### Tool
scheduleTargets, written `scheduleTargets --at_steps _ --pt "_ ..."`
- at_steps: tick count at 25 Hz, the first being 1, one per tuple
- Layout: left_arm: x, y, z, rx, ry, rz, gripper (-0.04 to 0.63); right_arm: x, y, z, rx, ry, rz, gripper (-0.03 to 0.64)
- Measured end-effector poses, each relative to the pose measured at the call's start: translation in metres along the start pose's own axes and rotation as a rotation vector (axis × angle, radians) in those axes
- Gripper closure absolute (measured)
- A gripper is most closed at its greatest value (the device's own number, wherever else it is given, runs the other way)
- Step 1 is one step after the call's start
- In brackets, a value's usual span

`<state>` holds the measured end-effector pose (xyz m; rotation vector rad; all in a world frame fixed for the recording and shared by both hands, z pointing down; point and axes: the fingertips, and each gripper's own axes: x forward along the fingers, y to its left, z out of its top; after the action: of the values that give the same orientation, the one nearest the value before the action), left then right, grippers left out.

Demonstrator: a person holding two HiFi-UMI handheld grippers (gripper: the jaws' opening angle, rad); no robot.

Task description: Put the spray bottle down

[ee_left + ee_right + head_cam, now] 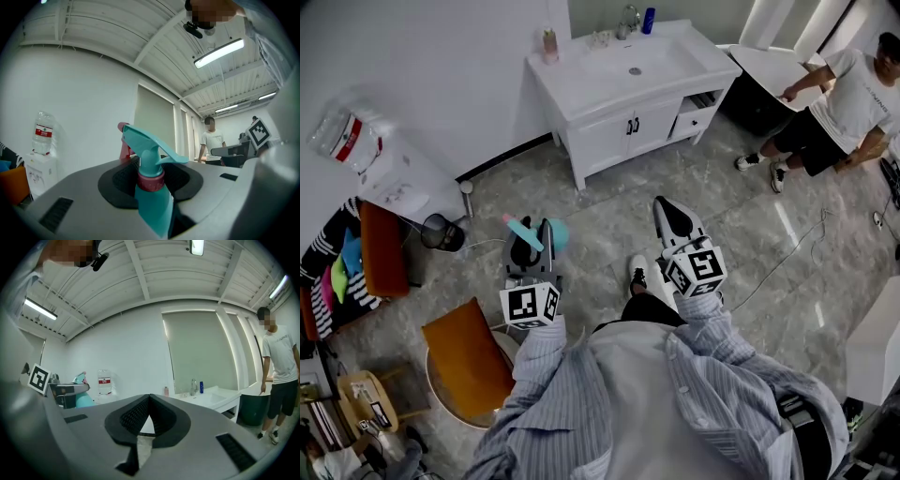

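A teal spray bottle (555, 234) with a pink collar and pink nozzle stands upright between the jaws of my left gripper (530, 247), which is shut on it and holds it level over the floor. In the left gripper view the bottle (152, 192) fills the gap between the jaws, with its trigger head above them. My right gripper (673, 217) is held level to the right of the left one, shut, with nothing in it. In the right gripper view its jaws (149, 398) meet at the tips, and the bottle (84, 401) shows at far left.
A white vanity with a sink (581, 89) stands ahead against the wall, with small bottles on its top. At the left are a water dispenser (394, 183), a black bin (441, 232) and an orange stool (464, 361). A person (839, 103) stands at the upper right.
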<state>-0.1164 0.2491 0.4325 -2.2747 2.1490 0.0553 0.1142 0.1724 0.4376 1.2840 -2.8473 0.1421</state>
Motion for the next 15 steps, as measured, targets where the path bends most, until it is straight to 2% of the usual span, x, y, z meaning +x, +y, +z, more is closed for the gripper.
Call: scheduleTargets --at_steps 7,15 --pt "0.109 -0.001 0.008 0.033 0.013 0.047 0.462 0.098 -0.078 0.017 0.019 -0.008 0.075 0.601" --pt "0.238 -0.013 0.01 0.071 0.028 0.044 0.462 0.198 -0.165 0.033 0.021 -0.022 0.14 0.601"
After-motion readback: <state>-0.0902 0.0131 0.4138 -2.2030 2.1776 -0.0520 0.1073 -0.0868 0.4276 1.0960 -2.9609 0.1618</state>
